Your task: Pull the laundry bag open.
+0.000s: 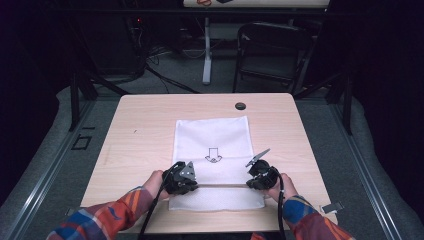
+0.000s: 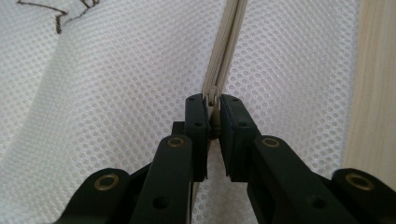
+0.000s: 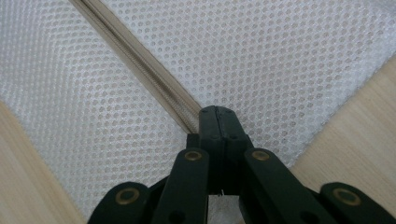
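1. Closest in: two hands in plaid sleeves coming up from the bottom edge, one tool each.
2. Left tool [image 2: 213, 116] pinched narrow on the zipper pull [image 2: 213, 93], pads clamped on either side of it.
3. Right tool [image 3: 218, 116] squeezed fully together, nipping the mesh right at the end of the zipper [image 3: 140, 60], close to the bag's edge and the bare wood.
4. Both tools down on the near part of the mesh bag [image 1: 212, 142], well apart, at opposite ends of the zipper line.
5. White bag lying flat on the counter [image 1: 140, 125], roughly centred, small arrow print [image 1: 214, 155] in the middle.
6. Further back: dark round cap [image 1: 240, 106] near the counter's far edge.
7. Way back: folding chair [image 1: 270, 50] and a table leg on the floor.
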